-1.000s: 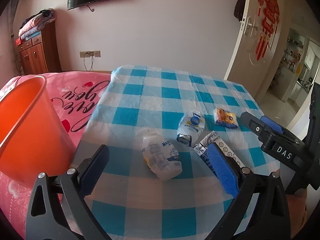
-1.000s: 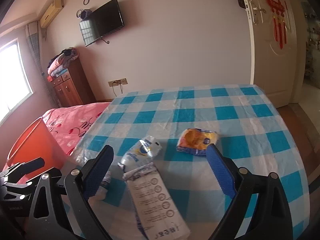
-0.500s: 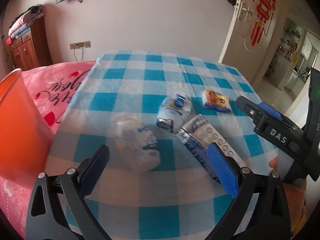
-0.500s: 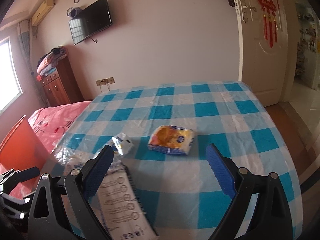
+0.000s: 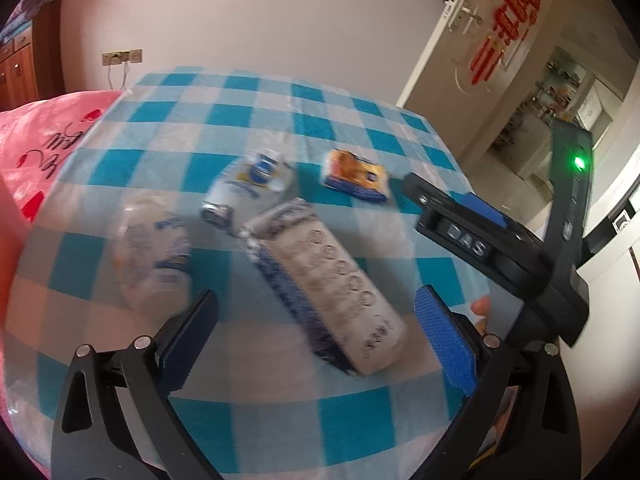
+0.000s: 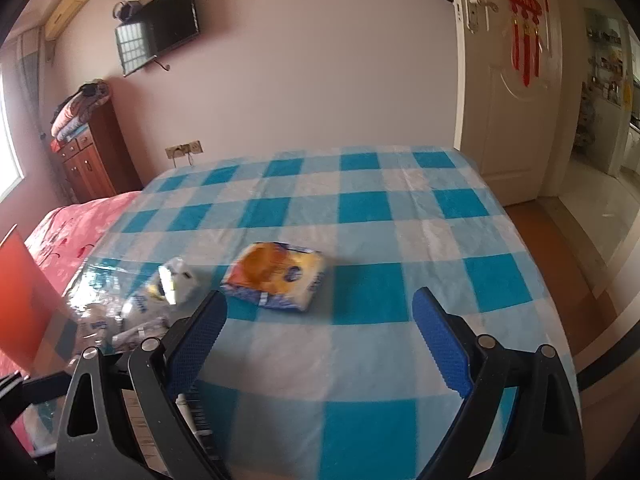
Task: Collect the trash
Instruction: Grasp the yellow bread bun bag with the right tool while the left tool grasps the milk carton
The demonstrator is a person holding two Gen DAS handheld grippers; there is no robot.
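Trash lies scattered on the table (image 5: 248, 128), which is spread with a blue-and-white checked cloth under clear plastic. You hold your left tool (image 5: 316, 320) low over the near part of that table with its jaws spread wide and nothing between them. Just ahead of it lies a long white carton (image 5: 332, 280), flattened and printed with circles, running diagonally from the middle of the table toward your right finger. To its left sits a crumpled clear wrapper with blue print (image 5: 154, 256), blurred in this view. Behind the carton, touching its far end, is a white pouch with a blue and yellow label (image 5: 252, 184), and to the right of that pouch, apart from it, lies an orange and blue packet (image 5: 356, 176). Your right tool (image 6: 320, 316) shows in the left wrist view as a black body lettered DAS, off to the right of the carton. From its own camera it is also wide open and empty, with the orange and blue packet (image 6: 276, 276) just beyond its fingertips, nearer the left finger. At the left edge of that view stands an orange bin (image 6: 20, 292), beside a pink bedspread (image 6: 68, 232).
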